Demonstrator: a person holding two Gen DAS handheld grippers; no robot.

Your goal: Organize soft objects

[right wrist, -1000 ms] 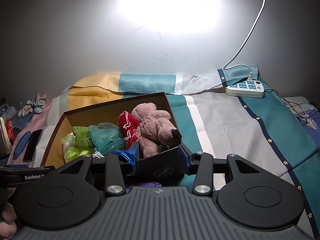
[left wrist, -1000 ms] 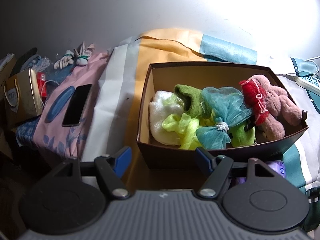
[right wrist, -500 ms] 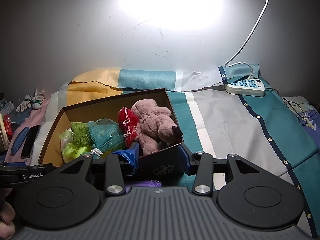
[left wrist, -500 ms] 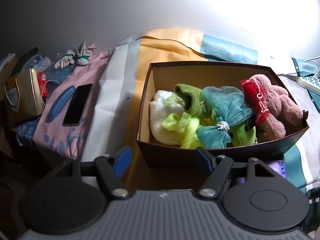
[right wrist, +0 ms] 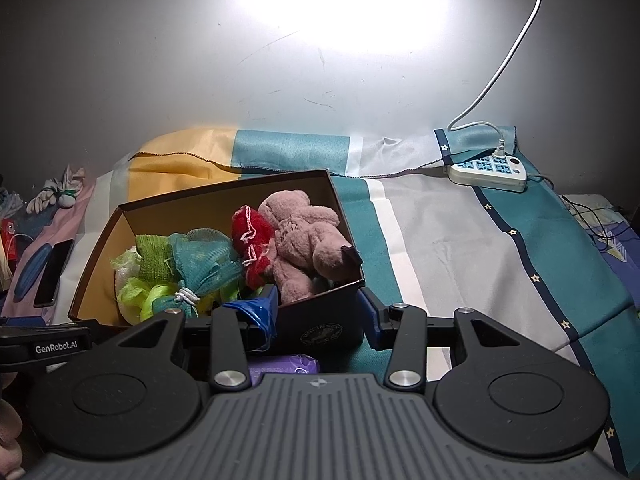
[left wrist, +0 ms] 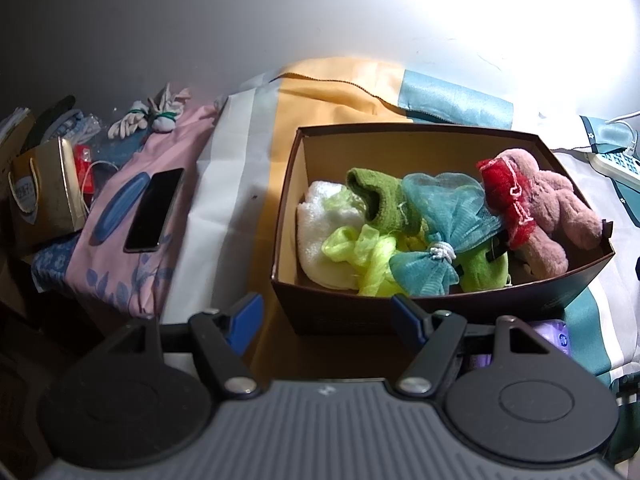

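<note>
Left wrist view: left hand-held gripper [left wrist: 324,316] hovers spread before the box [left wrist: 440,312]; right hand-held gripper [right wrist: 318,312] likewise spread.

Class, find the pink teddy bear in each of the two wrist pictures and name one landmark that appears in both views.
Left wrist view: the pink teddy bear lies at the right end of the box, right of centre.
Right wrist view: the bear lies in the box's right corner, just left of centre.
Shared landmark: the black phone on the pink cloth, left of the box.
</note>
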